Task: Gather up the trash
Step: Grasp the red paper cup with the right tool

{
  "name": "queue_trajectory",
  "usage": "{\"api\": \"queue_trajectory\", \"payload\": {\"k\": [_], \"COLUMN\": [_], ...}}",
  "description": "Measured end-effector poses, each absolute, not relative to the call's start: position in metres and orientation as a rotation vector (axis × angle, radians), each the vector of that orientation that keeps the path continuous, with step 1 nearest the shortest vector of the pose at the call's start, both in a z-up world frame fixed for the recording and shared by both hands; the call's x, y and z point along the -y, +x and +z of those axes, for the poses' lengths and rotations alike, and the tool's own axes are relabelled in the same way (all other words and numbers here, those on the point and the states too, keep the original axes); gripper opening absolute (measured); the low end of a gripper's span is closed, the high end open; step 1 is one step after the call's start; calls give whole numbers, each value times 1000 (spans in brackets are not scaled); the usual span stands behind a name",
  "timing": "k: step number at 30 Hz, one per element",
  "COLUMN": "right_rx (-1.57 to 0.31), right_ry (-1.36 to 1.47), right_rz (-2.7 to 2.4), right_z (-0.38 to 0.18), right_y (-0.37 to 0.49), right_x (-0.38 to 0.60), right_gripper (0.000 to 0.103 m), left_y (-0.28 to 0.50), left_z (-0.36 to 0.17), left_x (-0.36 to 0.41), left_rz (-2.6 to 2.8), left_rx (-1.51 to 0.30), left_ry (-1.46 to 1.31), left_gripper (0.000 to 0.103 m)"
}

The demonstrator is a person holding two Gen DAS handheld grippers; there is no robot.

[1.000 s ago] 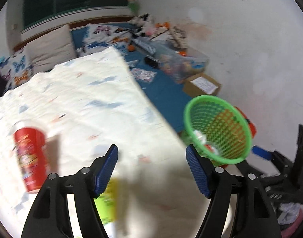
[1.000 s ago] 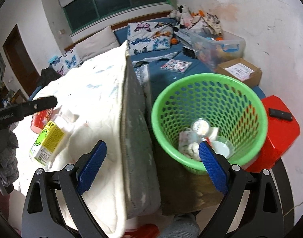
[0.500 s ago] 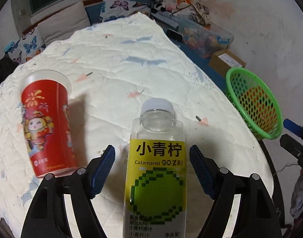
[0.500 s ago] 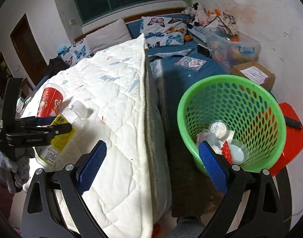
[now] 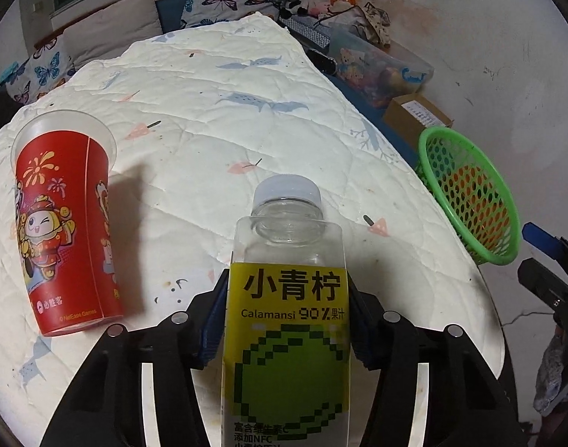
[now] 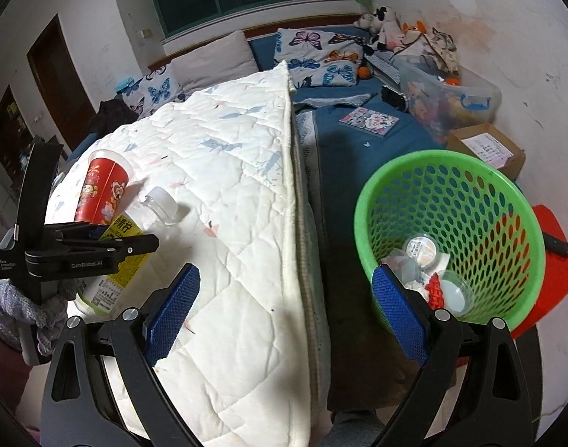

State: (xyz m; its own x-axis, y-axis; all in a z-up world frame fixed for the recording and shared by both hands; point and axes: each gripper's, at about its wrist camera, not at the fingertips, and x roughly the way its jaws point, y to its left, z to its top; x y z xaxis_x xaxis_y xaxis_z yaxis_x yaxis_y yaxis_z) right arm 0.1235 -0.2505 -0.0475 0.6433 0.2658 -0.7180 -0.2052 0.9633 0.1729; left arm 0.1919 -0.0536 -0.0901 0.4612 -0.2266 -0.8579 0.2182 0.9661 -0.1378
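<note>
My left gripper (image 5: 286, 316) is shut on an empty clear plastic bottle (image 5: 287, 279) with a yellow-green label and white cap, lying on the white quilt (image 5: 228, 111). A red printed cup (image 5: 64, 231) lies on the quilt just left of it. The bottle (image 6: 135, 238), the cup (image 6: 103, 190) and the left gripper (image 6: 135, 242) also show in the right wrist view. My right gripper (image 6: 284, 313) is open and empty over the quilt's edge. The green mesh basket (image 6: 507, 205) holding several bits of trash stands on the floor by its right finger; it also shows at right in the left wrist view (image 5: 500, 193).
A blue mattress (image 6: 358, 141) carries butterfly pillows (image 6: 321, 56), a booklet (image 6: 369, 121), a clear toy bin (image 6: 447, 108) and a cardboard box (image 6: 488, 149). A red stool (image 6: 555, 260) stands behind the basket by the wall.
My left gripper swung onto the quilt, came around the bottle and has closed on it. My right gripper shifted left, so the basket sits further right in its view.
</note>
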Motion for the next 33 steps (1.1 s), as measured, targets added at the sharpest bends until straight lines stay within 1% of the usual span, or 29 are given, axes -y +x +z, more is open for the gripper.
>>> {"api": "queue_trajectory", "payload": {"k": [3,9,20,26,33], "right_rx": [-830,-831,-843,-859,-901], "right_ry": [72,61,12,-3,19], "right_rz": [281,313,440,537,655], "right_z": [-46,-43,-41,-41,-42], "right_y": [126,133,155,171,195], "right_x": [245,229,167,117,62], "right_gripper": [93,93,93,93,91], "left_y": [186,165,122,106,95], "left_z": [-83,-52,-3,10,9], "left_x": [51,36,-37,-84,-119], "left_rz": [-280,-298,-181,-81,-12], "left_rx": [-1043,-967,-854,-815,-805], "left_ry": [-19,-43,-117,-155,-197], "left_gripper": [53,53,53,53,53]}}
